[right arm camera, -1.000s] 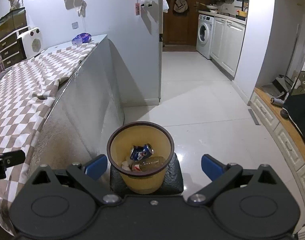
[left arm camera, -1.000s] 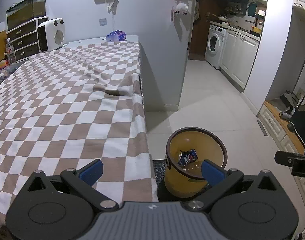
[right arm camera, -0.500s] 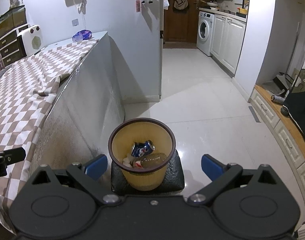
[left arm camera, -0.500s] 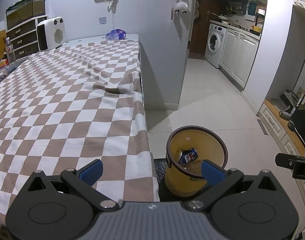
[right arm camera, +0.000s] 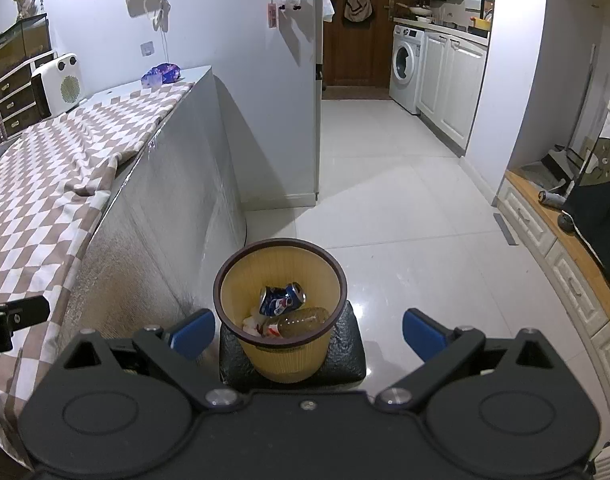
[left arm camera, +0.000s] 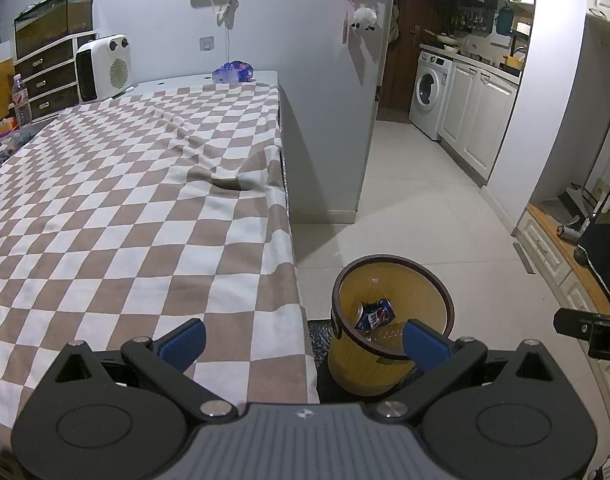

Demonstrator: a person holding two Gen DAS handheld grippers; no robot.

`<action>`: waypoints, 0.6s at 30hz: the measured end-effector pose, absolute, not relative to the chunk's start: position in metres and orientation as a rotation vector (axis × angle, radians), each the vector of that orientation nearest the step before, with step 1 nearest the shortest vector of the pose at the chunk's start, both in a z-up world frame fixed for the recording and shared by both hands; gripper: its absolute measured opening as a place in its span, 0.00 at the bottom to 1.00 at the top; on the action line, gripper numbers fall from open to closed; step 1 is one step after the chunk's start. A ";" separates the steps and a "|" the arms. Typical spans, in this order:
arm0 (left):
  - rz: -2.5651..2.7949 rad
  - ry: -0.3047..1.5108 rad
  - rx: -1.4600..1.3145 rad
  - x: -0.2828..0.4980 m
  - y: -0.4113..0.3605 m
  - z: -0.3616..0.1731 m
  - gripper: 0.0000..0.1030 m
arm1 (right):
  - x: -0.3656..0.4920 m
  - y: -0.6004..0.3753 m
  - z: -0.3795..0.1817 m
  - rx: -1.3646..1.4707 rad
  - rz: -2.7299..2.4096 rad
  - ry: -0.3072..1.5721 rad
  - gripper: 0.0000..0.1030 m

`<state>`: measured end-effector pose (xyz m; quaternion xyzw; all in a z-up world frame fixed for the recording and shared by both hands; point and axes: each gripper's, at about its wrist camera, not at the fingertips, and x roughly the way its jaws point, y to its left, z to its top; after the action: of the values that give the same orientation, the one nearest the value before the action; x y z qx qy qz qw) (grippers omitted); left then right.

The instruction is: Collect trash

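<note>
Trash bin (right arm camera: 281, 320) half-hidden behind left gripper (left arm camera: 303, 338); right gripper (right arm camera: 308, 330) also spread wide, empty

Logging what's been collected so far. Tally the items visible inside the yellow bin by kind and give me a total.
Inside the yellow bin, as the right wrist view shows it:
Crushed blue can: 1
Plastic bottle: 1
Crumpled white scraps: at least 1, too jumbled to count apart
Total: at least 3
</note>
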<state>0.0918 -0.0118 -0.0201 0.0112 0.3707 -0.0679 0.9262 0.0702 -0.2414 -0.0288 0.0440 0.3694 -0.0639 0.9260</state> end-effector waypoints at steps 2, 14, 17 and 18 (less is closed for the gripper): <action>-0.140 0.760 0.023 0.092 -0.012 -0.020 1.00 | 0.069 -0.241 -0.028 0.093 -0.130 0.757 0.98; -0.140 0.760 0.023 0.092 -0.011 -0.020 1.00 | 0.068 -0.240 -0.027 0.091 -0.129 0.756 0.98; -0.140 0.758 0.021 0.092 -0.011 -0.020 1.00 | 0.068 -0.240 -0.027 0.091 -0.129 0.755 0.98; -0.139 0.758 0.020 0.091 -0.011 -0.020 1.00 | 0.068 -0.240 -0.027 0.091 -0.129 0.755 0.98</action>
<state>0.0915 -0.0107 -0.0195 0.0100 0.3698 -0.0680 0.9266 0.0681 -0.2398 -0.0273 0.0443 0.3683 -0.0629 0.9265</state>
